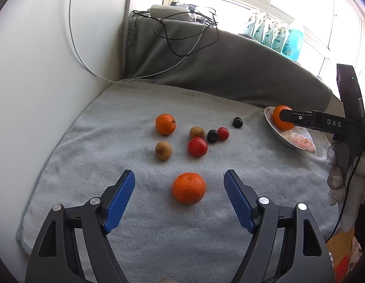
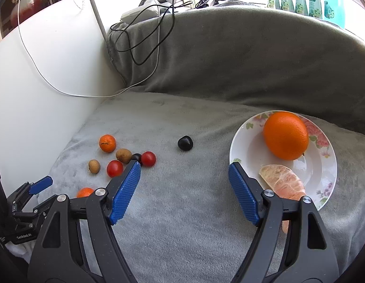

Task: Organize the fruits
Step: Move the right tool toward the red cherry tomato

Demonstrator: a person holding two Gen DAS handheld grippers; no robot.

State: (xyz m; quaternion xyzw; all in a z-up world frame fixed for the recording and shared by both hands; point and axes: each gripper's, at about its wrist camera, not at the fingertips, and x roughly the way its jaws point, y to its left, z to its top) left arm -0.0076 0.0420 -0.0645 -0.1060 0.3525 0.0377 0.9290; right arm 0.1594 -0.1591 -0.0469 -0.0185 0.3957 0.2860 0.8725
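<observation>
Both my grippers, left [image 1: 178,181] and right [image 2: 183,176], gape wide, holding nothing. Plate [image 2: 243,151] near the towel's [image 2: 182,212] right edge holds one orange [image 2: 286,135] and a peeled segment [image 2: 285,182]. Mandarins, tomatoes, brown and dark fruits remain mid-towel; nearest mandarin [image 1: 189,188] lies between my left fingers.

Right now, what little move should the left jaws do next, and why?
Probably ease forward and down around the nearest mandarin. The left gripper is open, and that fruit lies on the towel just ahead, between its jaws but untouched, while the plate has room.
</observation>
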